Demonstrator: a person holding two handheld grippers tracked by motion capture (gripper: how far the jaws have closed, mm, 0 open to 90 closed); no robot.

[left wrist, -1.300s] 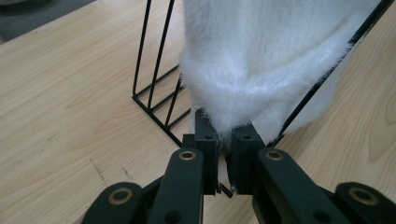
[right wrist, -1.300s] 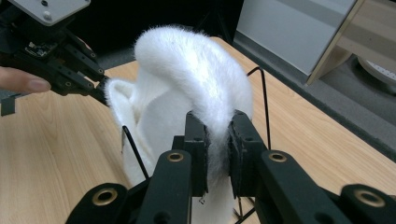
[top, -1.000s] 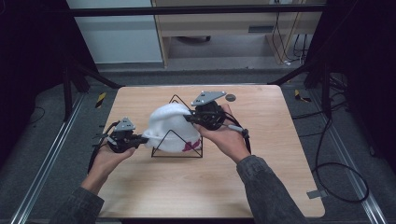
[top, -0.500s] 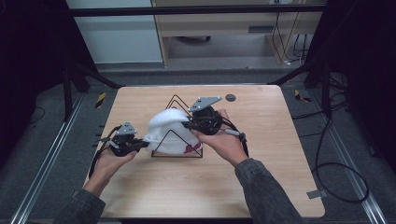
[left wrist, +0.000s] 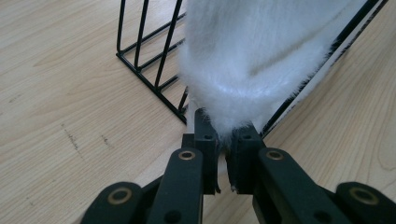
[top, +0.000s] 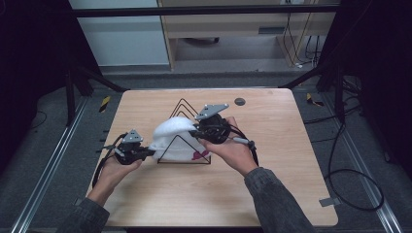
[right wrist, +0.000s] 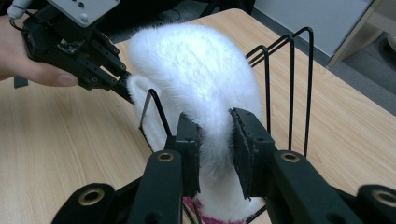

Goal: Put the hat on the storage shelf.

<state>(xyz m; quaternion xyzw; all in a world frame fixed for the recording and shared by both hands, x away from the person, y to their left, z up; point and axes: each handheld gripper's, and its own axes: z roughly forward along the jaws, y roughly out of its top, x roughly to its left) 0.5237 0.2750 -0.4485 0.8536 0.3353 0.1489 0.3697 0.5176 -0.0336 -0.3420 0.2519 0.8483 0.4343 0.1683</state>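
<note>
Wooden table (top: 291, 160) | white fluffy hat (top: 172, 133) draped over black wire rack (top: 182, 109) mid-table | left gripper (left wrist: 223, 140) jaws pinched on hat's edge | right gripper (right wrist: 215, 140) jaws clamped on its fur

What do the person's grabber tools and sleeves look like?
Both tools are black. The left gripper and the right gripper each carry a grey three-cornered plate on top and trail a black cable. Their jaws are flat black blocks on arms with brass-coloured rivets. The person wears dark grey sleeves.
</note>
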